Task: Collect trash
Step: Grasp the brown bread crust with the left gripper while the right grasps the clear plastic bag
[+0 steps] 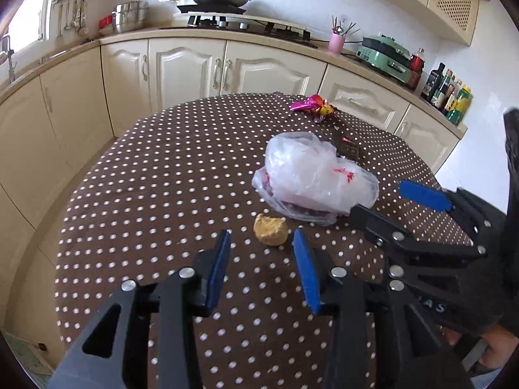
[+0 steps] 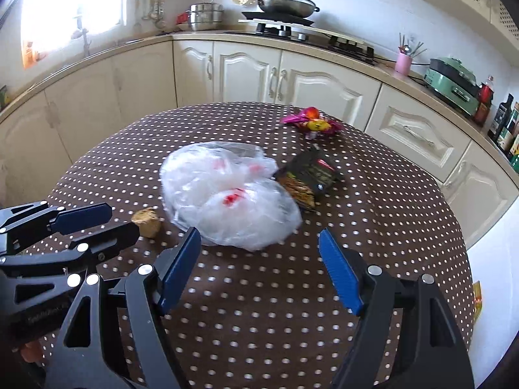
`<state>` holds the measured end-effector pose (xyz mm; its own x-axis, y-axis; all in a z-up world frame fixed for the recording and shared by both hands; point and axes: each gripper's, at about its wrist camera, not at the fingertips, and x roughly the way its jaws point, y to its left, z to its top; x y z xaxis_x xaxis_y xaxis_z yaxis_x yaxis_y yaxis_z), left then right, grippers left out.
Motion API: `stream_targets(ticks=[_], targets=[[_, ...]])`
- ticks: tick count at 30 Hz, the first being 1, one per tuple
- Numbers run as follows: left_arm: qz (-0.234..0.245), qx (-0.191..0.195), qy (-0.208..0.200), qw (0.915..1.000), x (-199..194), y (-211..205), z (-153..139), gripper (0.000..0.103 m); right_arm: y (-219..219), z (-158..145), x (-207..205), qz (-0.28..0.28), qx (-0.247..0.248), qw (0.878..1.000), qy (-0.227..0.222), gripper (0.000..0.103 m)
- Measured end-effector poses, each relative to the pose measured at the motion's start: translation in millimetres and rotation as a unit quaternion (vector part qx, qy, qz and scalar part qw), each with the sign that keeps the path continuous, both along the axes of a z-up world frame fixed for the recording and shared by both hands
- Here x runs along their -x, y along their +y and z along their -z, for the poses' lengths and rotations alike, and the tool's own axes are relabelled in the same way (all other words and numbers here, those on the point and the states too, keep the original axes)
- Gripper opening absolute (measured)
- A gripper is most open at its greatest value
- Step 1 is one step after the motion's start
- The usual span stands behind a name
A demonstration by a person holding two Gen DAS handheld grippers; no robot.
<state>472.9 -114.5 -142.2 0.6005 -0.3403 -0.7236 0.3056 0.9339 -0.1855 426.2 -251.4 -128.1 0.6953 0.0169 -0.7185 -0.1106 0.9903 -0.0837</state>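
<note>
Trash lies scattered over a round table under a brown cloth with white dots [image 2: 246,308], and reading from left to right it runs so: a small crumpled tan lump [image 2: 146,222] nearest the left, a crumpled clear plastic bag with red print [image 2: 227,194] in the middle, a dark printed snack packet [image 2: 308,178] touching the bag's right edge, and a shiny pink and yellow foil wrapper [image 2: 309,121] alone at the far right edge. The left gripper [image 1: 261,243] has its blue pads parted, empty, with the tan lump just ahead of the tips and not yet between them. The right gripper [image 2: 259,238] stands wide apart, also empty, just short of the bag's near edge. Judging by this, the step in hand is picking up the lump and the bag; it would go best if each claw slid forward low over the cloth until its piece sits well between the pads, then closed gently, since the bag is slippery and will collapse. Behind the table, cream cabinets [image 2: 246,71] run under a counter with a hob and a pan [image 2: 285,5].
</note>
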Motion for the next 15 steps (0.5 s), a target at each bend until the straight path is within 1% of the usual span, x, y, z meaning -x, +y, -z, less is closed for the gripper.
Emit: stream_targets(ticks=[6, 8, 12, 15], targets=[[0.008, -0.008, 0.026, 0.9996, -17.6, -14.0, 11.3, 0.039, -6.0, 1.1, -2.5, 0.001, -0.004, 1.0, 0.002, 0.073], [0.013, -0.004, 0.029, 0.9995, -22.1, -15.8, 12.1, 0.023, -5.3, 1.5, -4.5, -0.001, -0.007, 1.0, 0.004, 0.073], [0.003, 0.005, 0.017, 0.9998, -18.1, -9.7, 8.6, 0.023, 3.6, 2.3, -7.2, -0.011, 0.004, 1.0, 0.003, 0.073], [-0.014, 0.013, 0.004, 0.9998, -11.6, 6.9, 1.8, 0.023, 10.8, 4.6, -11.6, -0.018, 0.005, 1.0, 0.005, 0.075]])
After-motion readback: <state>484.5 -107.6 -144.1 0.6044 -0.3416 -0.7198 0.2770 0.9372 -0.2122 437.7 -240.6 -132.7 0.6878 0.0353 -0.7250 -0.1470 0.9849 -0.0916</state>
